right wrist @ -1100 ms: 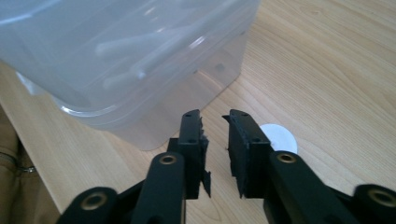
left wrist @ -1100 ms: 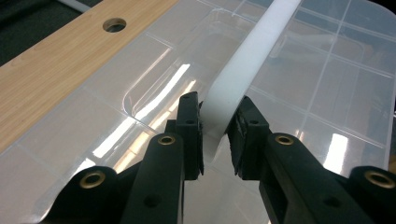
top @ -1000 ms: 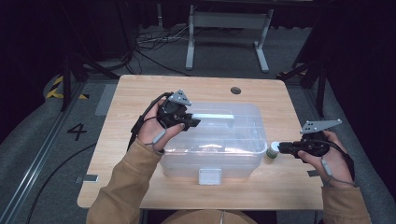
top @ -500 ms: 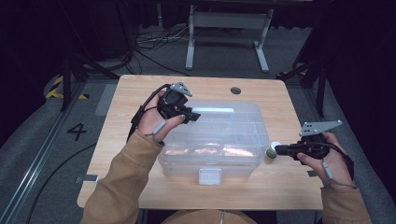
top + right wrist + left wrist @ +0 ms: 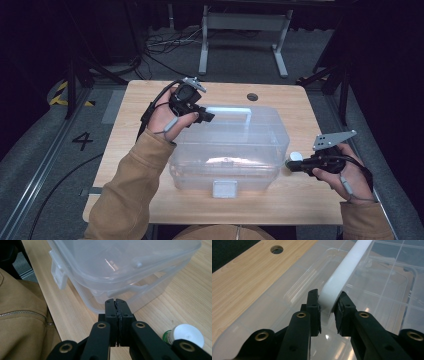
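On the wooden worktop (image 5: 150, 100), a clear box gripped by its handle.

Largest is the worktop itself, pale wood with a round hole (image 5: 276, 249) ahead and to the left of the left gripper (image 5: 327, 305). Next comes the clear plastic storage box (image 5: 235, 150), lid on, lying under and in front of the left gripper and just ahead of the right gripper's (image 5: 116, 301) tips, its white latch (image 5: 224, 189) on the near side. The left gripper has its jaws clamped on one end of the white handle (image 5: 342, 272), which runs away from it across the lid. The right gripper has just been closing; its jaws now meet with nothing between them. A small white-capped bottle (image 5: 185, 334) stands on the worktop just beside the right gripper.
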`<state>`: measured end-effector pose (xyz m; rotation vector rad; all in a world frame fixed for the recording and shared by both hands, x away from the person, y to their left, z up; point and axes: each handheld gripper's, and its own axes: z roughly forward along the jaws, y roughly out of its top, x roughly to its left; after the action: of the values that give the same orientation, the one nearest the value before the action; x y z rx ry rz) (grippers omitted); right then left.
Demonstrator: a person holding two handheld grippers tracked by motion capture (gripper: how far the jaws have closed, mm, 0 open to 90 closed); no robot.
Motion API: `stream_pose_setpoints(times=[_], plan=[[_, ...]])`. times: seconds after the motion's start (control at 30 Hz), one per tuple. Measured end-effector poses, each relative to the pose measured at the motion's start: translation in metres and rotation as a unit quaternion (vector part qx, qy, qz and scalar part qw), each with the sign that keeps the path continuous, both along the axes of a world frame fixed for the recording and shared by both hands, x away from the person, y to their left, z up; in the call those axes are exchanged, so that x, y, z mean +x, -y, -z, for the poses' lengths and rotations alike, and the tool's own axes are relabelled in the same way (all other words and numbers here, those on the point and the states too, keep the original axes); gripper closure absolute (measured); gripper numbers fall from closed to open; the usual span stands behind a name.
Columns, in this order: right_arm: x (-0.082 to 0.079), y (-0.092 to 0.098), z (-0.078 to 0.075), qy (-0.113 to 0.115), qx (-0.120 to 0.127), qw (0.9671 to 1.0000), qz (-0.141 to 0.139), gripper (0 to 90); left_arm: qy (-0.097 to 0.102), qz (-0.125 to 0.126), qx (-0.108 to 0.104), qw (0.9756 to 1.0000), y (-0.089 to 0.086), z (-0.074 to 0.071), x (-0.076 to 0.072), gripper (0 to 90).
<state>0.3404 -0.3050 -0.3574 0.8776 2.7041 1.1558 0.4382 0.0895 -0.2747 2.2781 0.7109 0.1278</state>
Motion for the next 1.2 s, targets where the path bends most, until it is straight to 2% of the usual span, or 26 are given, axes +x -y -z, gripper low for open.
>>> stream_pose_setpoints(times=[0.27,0.47,1.07,1.1,1.2], plan=[[0.0,-0.007,0.001,0.002,0.006,0.9999,-0.015,89.8,-0.006,0.0,-0.002,1.0,0.0,-0.001,0.003,75.8],[0.0,-0.011,0.002,0.008,0.022,0.9995,-0.023,90.0,-0.005,0.001,0.001,1.0,0.0,-0.002,0.002,75.8],[0.001,-0.013,0.002,0.013,0.018,0.9996,-0.018,90.0,0.002,0.002,0.001,1.0,-0.001,-0.002,0.001,75.5],[0.001,-0.013,0.002,0.012,0.017,0.9996,-0.018,90.0,0.005,0.004,0.0,1.0,-0.002,-0.003,-0.001,73.6],[0.001,-0.014,0.002,0.012,0.015,0.9996,-0.02,90.0,0.018,0.007,-0.011,0.9997,-0.005,-0.007,-0.008,56.0]])
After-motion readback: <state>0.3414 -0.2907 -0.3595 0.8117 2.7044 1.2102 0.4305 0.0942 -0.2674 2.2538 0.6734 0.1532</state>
